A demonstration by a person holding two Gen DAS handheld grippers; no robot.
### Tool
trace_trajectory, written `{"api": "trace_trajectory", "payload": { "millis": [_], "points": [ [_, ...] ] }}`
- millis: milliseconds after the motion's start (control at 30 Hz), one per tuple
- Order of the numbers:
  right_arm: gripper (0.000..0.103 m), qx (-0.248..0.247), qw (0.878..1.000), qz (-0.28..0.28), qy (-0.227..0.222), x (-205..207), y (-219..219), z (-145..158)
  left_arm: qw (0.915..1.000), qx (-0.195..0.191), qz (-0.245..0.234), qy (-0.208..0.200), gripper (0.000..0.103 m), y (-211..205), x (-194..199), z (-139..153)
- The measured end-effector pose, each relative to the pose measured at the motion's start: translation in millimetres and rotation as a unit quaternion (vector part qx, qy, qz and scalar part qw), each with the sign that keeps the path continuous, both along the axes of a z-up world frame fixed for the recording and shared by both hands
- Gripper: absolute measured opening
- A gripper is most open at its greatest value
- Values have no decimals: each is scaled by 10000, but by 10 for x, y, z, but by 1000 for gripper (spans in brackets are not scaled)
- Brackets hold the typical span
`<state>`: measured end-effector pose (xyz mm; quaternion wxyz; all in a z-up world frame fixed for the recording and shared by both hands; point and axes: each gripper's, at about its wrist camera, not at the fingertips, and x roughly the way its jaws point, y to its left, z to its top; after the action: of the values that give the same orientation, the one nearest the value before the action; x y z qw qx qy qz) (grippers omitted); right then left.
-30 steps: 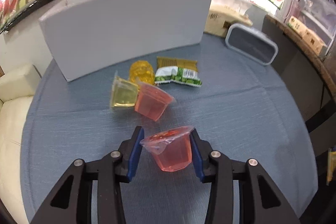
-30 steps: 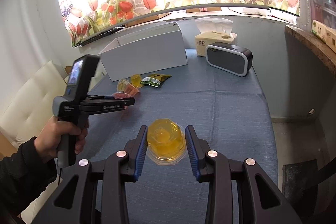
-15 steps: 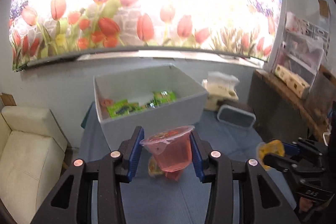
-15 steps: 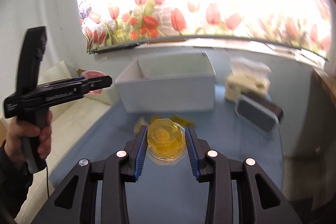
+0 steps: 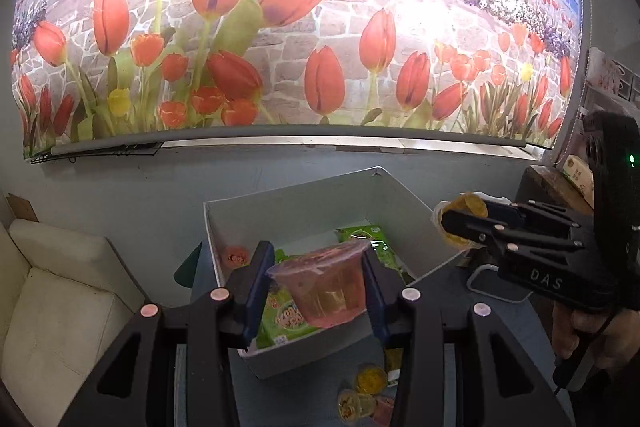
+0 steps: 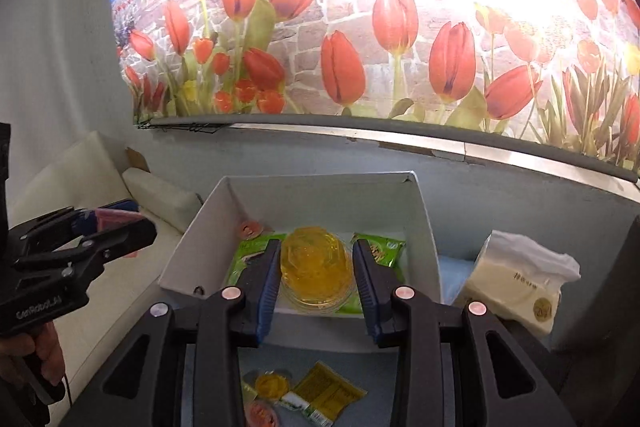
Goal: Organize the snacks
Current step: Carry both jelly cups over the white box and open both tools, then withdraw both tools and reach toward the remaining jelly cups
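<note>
In the left wrist view, the left gripper (image 5: pixel 318 281) is closed around a pink jelly cup (image 5: pixel 325 286), its blue pads pressed to the cup's two sides, and the cup hangs above the open white box (image 5: pixel 280 355). Green snack packets (image 5: pixel 362 241) and a small pink cup (image 5: pixel 235 255) lie inside the box. To the right, the right gripper (image 5: pixel 460 227) clamps a yellow jelly cup (image 5: pixel 468 207) near the box's right wall. More jelly cups (image 5: pixel 362 393) sit on the blue table (image 5: pixel 288 403) in front of the box. In the right wrist view, the right gripper (image 6: pixel 316 273) has its fingers pressed against the yellow jelly cup (image 6: pixel 316 267), held over the box (image 6: pixel 192 259) and the green packets (image 6: pixel 380 247) within it. At the left edge, the left gripper (image 6: pixel 116 223) grips the pink cup (image 6: pixel 114 218) beside the box's left wall. A tissue pack (image 6: pixel 516 283) stands right of the box, and a yellow packet (image 6: pixel 326 393) and cups (image 6: pixel 272 385) lie on the table below.
</note>
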<state>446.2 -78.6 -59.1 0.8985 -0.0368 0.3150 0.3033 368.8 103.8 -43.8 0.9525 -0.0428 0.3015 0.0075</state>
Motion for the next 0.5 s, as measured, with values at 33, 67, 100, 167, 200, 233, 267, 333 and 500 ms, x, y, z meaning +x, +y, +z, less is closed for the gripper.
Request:
{"api": "trace_trajectory", "payload": {
  "millis": [33, 67, 100, 167, 200, 233, 267, 333, 500],
  "points": [
    [39, 19, 10000, -29, 68, 126, 41, -3, 10000, -8, -26, 33, 47, 22, 82, -30],
    [39, 51, 9999, -57, 124, 251, 88, -10, 9999, -25, -24, 122, 47, 59, 192, -72],
    [39, 43, 9998, -96, 193, 341, 128, -27, 9998, -58, 0, 178, 47, 90, 267, -111],
    [39, -74, 9997, -131, 188, 426, 203, -63, 9997, -36, -28, 239, 47, 116, 371, -174],
    [39, -141, 9997, -125, 149, 452, 240, -85, 9997, 24, -25, 237, 47, 116, 405, -189],
    [39, -179, 9996, -134, 164, 477, 264, -102, 9996, 86, -31, 252, 47, 114, 437, -205],
    [39, -160, 9996, -133, 203, 508, 285, -118, 9996, 107, -38, 266, 48, 120, 475, -221],
    [40, -161, 9996, -107, 208, 542, 317, -136, 9994, 102, -48, 317, 48, 134, 548, -259],
    [92, -81, 9995, -283, -94, 512, 269, -84, 9996, -28, 1, 264, 100, 194, 584, -287]
  ]
}}
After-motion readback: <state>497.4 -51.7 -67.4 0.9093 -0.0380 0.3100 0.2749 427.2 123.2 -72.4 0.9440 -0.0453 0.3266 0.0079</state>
